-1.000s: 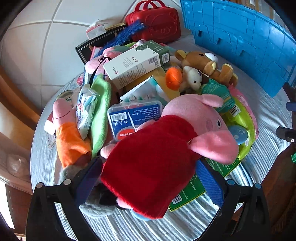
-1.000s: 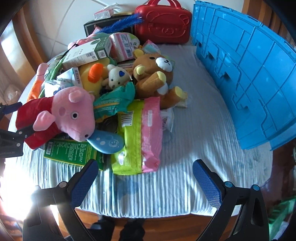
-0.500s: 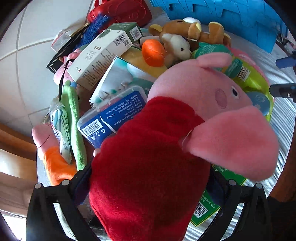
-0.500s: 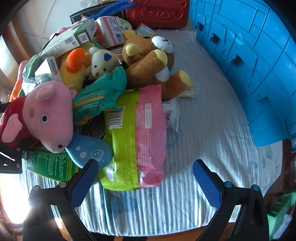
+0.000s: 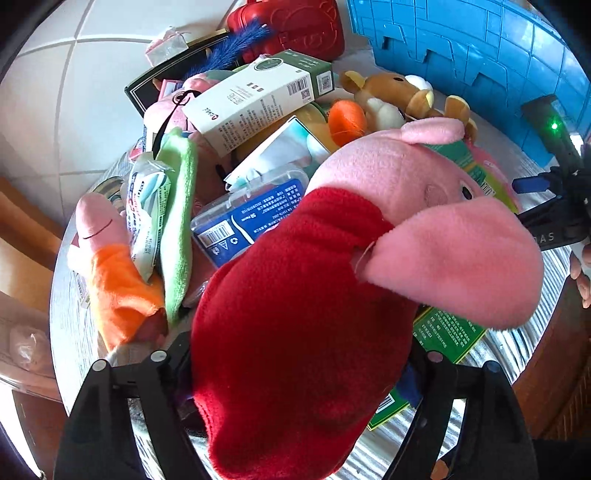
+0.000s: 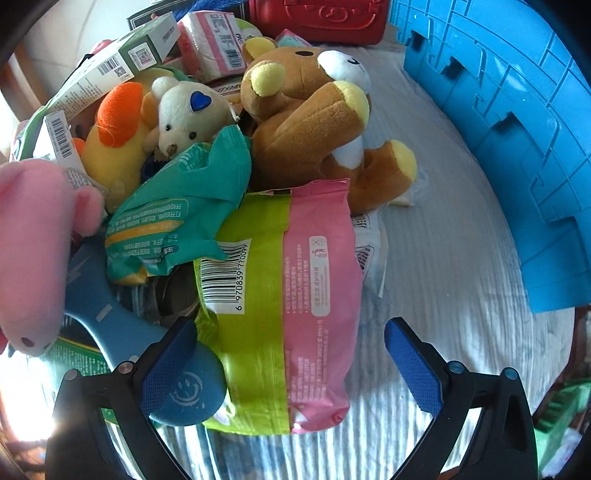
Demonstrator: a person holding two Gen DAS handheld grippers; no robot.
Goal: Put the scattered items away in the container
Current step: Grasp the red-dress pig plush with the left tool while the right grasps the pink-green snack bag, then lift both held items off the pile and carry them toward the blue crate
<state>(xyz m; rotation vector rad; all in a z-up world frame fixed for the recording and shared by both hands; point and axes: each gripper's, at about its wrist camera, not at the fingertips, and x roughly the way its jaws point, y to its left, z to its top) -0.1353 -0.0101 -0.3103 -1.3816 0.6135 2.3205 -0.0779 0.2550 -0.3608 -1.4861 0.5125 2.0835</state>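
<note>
My left gripper (image 5: 299,373) is shut on the red body of a pink pig plush (image 5: 399,192), which fills the left wrist view; its pink head also shows at the left of the right wrist view (image 6: 33,236). My right gripper (image 6: 284,365) is open, its fingers either side of a green and pink packet (image 6: 284,295) on the pile. The blue crate (image 6: 517,122) stands at the right, and in the left wrist view (image 5: 461,48) at the back right.
The pile holds a brown bear plush (image 6: 314,110), a small white bear (image 6: 184,114), a teal packet (image 6: 177,206), a blue paddle (image 6: 173,384), a white and green box (image 5: 258,96) and a red case (image 5: 288,26). Striped cloth (image 6: 443,277) covers the table.
The left gripper closed onto the pig's red body and the pig now sits nearer the camera. The right gripper moved forward over the green and pink packet.
</note>
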